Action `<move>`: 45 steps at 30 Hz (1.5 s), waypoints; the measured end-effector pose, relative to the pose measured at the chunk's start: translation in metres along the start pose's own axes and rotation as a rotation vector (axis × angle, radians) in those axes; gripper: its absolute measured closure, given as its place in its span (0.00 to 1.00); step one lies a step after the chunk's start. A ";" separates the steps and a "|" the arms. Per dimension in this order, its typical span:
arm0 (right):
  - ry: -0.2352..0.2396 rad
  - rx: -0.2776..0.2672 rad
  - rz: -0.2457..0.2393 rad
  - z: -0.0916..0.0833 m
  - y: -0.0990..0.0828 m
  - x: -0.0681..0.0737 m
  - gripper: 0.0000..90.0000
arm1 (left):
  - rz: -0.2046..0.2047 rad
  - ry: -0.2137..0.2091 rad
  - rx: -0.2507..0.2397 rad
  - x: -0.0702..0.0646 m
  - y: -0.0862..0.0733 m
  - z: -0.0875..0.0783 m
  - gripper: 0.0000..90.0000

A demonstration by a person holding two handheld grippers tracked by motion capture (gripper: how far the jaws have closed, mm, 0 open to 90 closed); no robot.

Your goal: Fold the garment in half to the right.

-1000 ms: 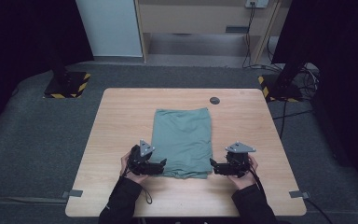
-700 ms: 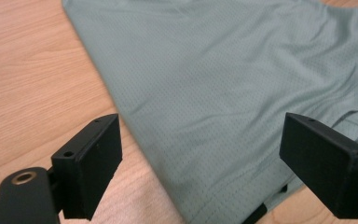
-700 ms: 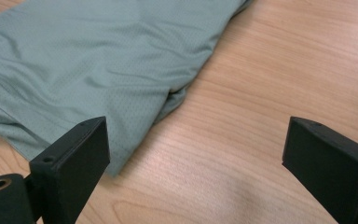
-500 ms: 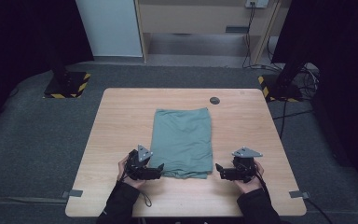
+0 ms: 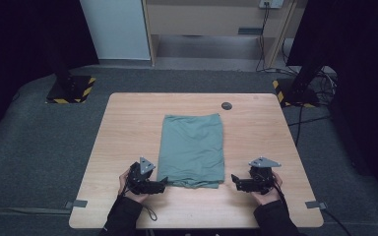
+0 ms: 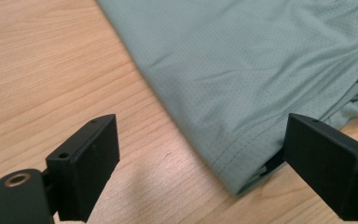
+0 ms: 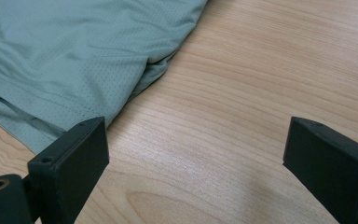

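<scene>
The green garment (image 5: 192, 150) lay folded into a tall rectangle near the middle of the desk (image 5: 128, 123), its near hem close to the person's edge. It looked like a thin sports mesh, finely perforated, with a stitched hem and soft creases; at the near corners the stacked layers peeked out unevenly. The left claw (image 5: 161, 186) rested on the desk just beside the garment's near left corner, jaws spread wide and holding nothing; in the left gripper view the hemmed corner (image 6: 242, 182) sat between them, closer to the right jaw. The right claw (image 5: 235, 181) sat a little apart from the near right corner, also wide open and empty, with bare wood between its jaws in the right gripper view and the cloth edge (image 7: 135, 93) off to the left. Judging from this, the step in hand was taking the near corners for another fold. To do it well, each claw probably needed to slide low along the wood so that one jaw went under all the layers, and both ought to close evenly, or the slippery mesh might shear apart. The desk was pale wood with a clear grain, smooth and matte. A small dark round disc (image 5: 226, 105) lay toward the far edge.
</scene>
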State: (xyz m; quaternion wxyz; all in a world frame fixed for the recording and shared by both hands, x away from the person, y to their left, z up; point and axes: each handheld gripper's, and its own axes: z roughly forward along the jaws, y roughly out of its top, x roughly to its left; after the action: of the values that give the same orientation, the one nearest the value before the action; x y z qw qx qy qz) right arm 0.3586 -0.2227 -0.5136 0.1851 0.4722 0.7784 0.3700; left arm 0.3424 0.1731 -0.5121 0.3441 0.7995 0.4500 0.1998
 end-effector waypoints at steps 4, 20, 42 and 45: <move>-0.004 0.001 0.003 -0.001 -0.001 -0.002 0.07 | 0.001 0.005 0.007 0.003 -0.003 -0.002 0.10; -0.025 0.001 0.023 -0.004 -0.006 -0.014 0.07 | -0.020 0.024 0.004 0.017 -0.016 -0.008 0.08; -0.051 -0.007 0.056 -0.011 -0.013 -0.028 0.07 | -0.050 0.037 -0.007 0.031 -0.026 -0.014 0.07; -0.055 -0.004 0.055 -0.011 -0.014 -0.030 0.07 | -0.054 0.042 -0.006 0.033 -0.028 -0.014 0.07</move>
State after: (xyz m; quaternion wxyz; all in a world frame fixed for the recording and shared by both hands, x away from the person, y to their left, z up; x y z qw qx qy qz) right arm 0.3577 -0.2568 -0.5185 0.1975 0.5029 0.7590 0.3634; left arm 0.3347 0.2170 -0.5223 0.3423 0.7816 0.4779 0.2087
